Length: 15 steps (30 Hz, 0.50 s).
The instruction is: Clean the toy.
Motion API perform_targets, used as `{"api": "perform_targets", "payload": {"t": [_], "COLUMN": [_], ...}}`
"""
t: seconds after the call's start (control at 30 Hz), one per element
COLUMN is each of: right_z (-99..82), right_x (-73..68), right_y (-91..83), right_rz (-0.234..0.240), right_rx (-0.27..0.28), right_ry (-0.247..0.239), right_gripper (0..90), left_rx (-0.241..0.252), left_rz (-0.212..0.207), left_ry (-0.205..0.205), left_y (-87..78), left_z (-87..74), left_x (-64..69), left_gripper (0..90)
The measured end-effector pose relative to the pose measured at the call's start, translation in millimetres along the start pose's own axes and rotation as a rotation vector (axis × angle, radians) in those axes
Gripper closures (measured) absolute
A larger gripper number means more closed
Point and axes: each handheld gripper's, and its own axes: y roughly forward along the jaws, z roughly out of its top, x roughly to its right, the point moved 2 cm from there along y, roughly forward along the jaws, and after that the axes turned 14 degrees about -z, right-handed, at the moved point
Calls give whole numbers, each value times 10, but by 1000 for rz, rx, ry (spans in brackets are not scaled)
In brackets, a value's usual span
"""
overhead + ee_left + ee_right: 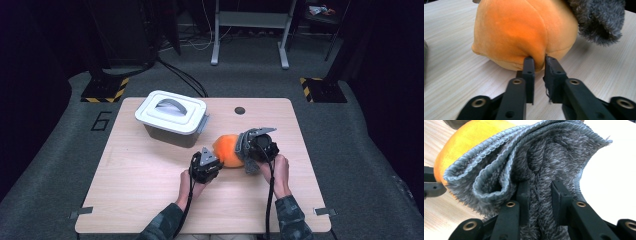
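Orange toy: we see a round orange plush toy [227, 149] lying on the pale wooden table [150, 190], right of the middle, between the two grippers.
Grey cloth: a grey fluffy cloth with a stitched edge [529, 162] is bunched against the right side of the orange toy; in the high view we find it [243, 146] pressed between the toy and the right gripper.
Left gripper: the left gripper [539, 67], held in the left hand [192, 186], meets the toy low on its near side. Its jaws stand close together and pinch a small fold of the orange plush.
Right gripper: the right gripper [540, 192], held in the right hand [280, 167], is clenched on a gathered pleat of the grey cloth, which runs down between its jaws.
Box: a white plastic lidded box with a grey handle and side clasps [172, 117] stands on the far left part of the table, near the toy but apart from it.
Table hole: we see a small dark round hole [240, 110] near the far edge, beyond the toy.
In the way: the grey cloth hides the toy's right side from the right gripper; we see nothing lying between the toy and the box.
Surroundings: grey carpet [60, 150] around the table, with a white metal frame [250, 30] on the floor beyond it.
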Motion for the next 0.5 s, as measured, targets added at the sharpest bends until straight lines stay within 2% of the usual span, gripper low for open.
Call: {"api": "perform_targets", "payload": {"t": [0.17, 0.23, 0.43, 0.5], "right_z": [31, 46, 69, 69], "right_x": [23, 18, 33, 37], "right_y": [29, 42, 72, 75], "right_rz": [0, 4, 0, -11], "right_rx": [0, -1, -1, -6], "right_ry": [2, 2, 2, -3], "right_gripper": [709, 709, 708, 709], "left_rx": [-23, -33, -48, -55], "left_rz": [24, 35, 81, 96], "left_ry": [29, 37, 44, 28], "left_y": [9, 8, 12, 18], "left_z": [0, 4, 4, -10], "left_x": [17, 16, 8, -11], "left_gripper": [621, 603, 525, 484]}}
